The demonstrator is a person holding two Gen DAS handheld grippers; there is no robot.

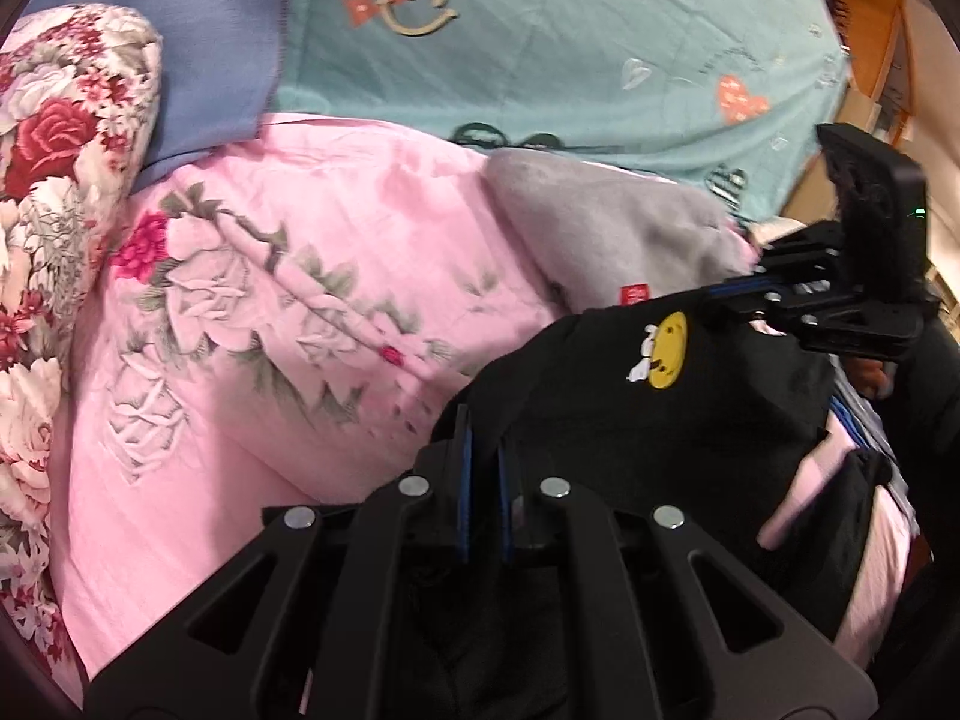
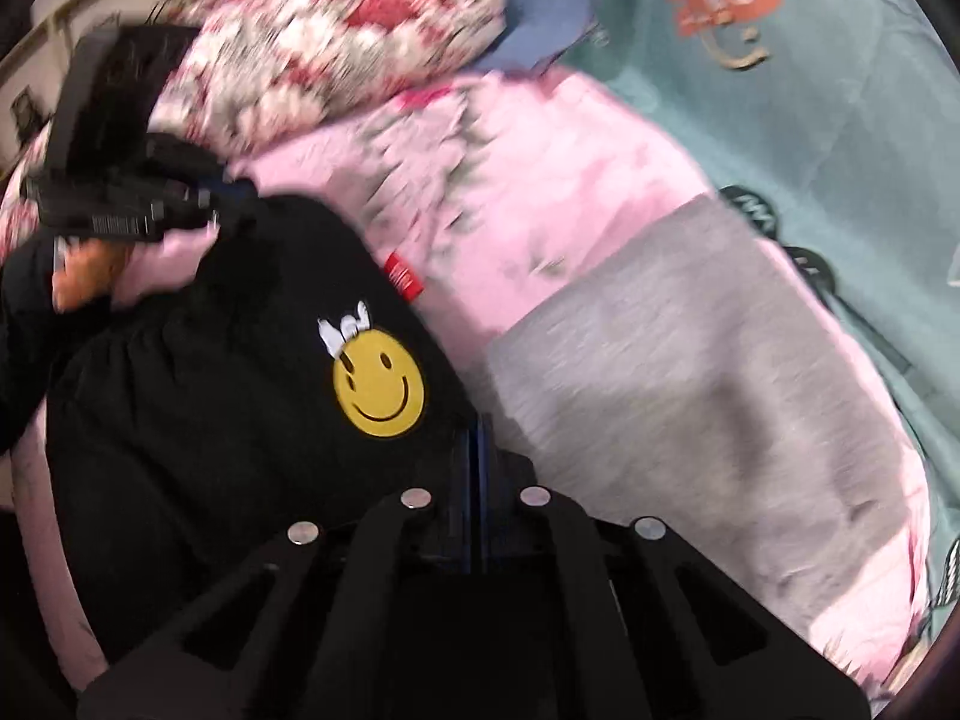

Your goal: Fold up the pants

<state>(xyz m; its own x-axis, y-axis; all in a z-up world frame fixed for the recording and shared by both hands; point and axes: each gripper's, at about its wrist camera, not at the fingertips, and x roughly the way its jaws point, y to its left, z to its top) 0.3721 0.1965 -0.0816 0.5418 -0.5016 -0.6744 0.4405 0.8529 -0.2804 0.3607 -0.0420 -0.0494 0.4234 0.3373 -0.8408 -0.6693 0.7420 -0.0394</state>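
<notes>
Both your left gripper (image 1: 485, 450) and right gripper (image 2: 477, 450) are pinched onto the black pants (image 2: 198, 396), bunched on the pink quilt (image 1: 336, 252) beside the grey garment (image 2: 678, 372) (right view blurred), so uneven pulling risks a slipped edge or snagging that garment.

— What's carrying everything here?

— A bed, covered by a teal sheet (image 1: 570, 60) printed with hearts and a smiley face.

— And directly on it?

— A pink floral quilt (image 1: 270, 300) spreads across the near part. At its far left sits a rolled red-and-white rose-patterned quilt (image 1: 54, 168), with a blue cloth (image 1: 210, 60) just beside it on the sheet.

— Anything on the pink quilt?

— A grey garment (image 2: 690, 372) lies flat on it, and black pants (image 2: 210, 408) with a yellow smiley patch (image 2: 378, 390) bunch up next to the grey piece. The right wrist view is blurred, so whether the two touch is hard to say.
</notes>
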